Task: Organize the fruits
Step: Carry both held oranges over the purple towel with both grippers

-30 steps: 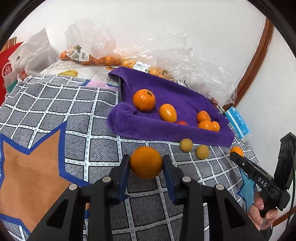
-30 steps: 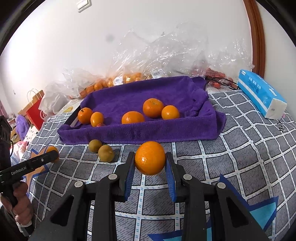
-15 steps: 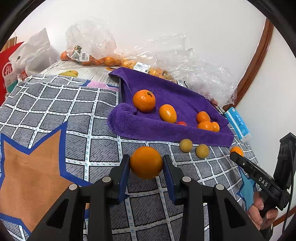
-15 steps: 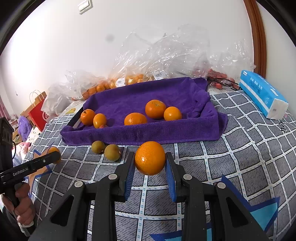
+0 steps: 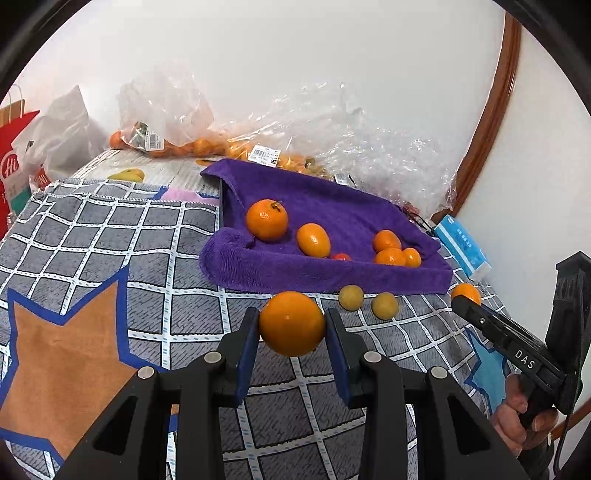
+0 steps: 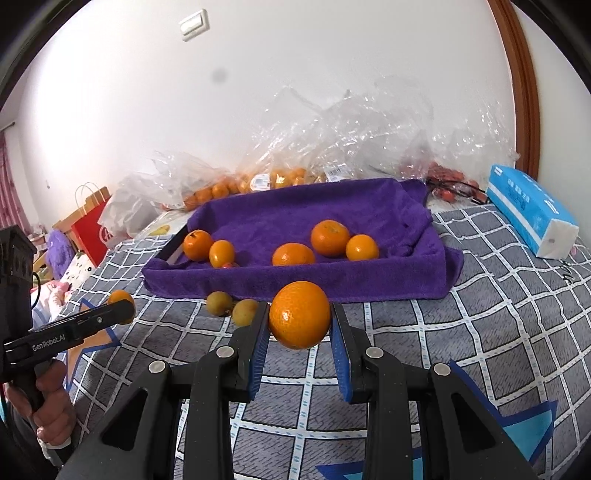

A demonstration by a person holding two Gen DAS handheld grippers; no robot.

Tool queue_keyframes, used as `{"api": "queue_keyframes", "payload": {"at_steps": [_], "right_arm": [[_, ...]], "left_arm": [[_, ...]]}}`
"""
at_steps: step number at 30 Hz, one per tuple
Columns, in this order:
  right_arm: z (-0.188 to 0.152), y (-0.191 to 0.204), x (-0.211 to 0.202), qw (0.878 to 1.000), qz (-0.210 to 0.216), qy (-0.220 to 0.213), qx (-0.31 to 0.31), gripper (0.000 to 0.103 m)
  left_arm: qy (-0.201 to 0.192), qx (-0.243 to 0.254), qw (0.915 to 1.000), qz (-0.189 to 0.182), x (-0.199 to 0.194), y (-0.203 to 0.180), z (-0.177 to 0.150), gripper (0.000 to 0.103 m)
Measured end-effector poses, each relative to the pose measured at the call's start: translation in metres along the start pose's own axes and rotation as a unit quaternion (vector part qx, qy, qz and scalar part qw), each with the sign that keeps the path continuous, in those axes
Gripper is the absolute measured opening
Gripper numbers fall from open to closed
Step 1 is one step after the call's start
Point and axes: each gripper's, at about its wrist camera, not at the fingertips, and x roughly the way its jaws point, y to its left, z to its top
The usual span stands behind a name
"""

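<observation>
1. We see a bed or table covered with a grey checked cloth printed with blue-edged stars, set against a white wall that carries a light switch; a brown wooden frame curves up the right side
2. Along the wall lie crumpled clear plastic bags with small oranges inside; a red paper bag stands at the left and a blue tissue pack lies at the right
3. We count one tray draped in a purple towel, resting on the cloth near the bags
4. On the towel we count five orange fruits, two at the left end and three nearer the middle, plus one small red fruit, mostly hidden, possibly a tomato
5. Two yellow-green fruits sit side by side on the cloth, just in front of the towel's near edge
6. Our left gripper is clamped on an orange, both blue pads pressed against its sides, held above the cloth short of the towel
7. Our right gripper likewise squeezes a second orange between its pads, in front of the towel's near edge
8. That makes two grippers and two held oranges, each gripper in a hand visible at the frame edge
</observation>
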Motion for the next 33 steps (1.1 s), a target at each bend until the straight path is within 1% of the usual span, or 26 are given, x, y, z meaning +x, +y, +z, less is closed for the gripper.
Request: {"api": "queue_keyframes", "payload": {"at_steps": [9, 13, 22, 25, 33], "right_arm": [[0.0, -0.002, -0.002, 1.0, 0.001, -0.006, 0.007, 0.032], [-0.001, -0.001, -0.004, 1.0, -0.001, -0.011, 0.005, 0.032], [-0.002, -0.005, -0.009, 1.0, -0.004, -0.022, 0.015, 0.032], [-0.002, -0.004, -0.01, 1.0, -0.004, -0.025, 0.013, 0.032], [-0.001, -0.007, -0.012, 0.999, -0.003, -0.03, 0.024, 0.032]], "left_arm": [[-0.003, -0.003, 1.0, 0.005, -0.002, 0.0, -0.001, 0.034], [-0.017, 0.002, 0.9998, 0.003, -0.007, -0.003, -0.002, 0.034], [-0.025, -0.009, 0.9996, 0.004, -0.009, 0.001, -0.001, 0.034], [-0.033, -0.004, 0.9995, 0.0, -0.012, 0.0, -0.001, 0.034], [-0.027, -0.001, 0.9996, -0.001, -0.01, -0.002, -0.001, 0.034]]}}
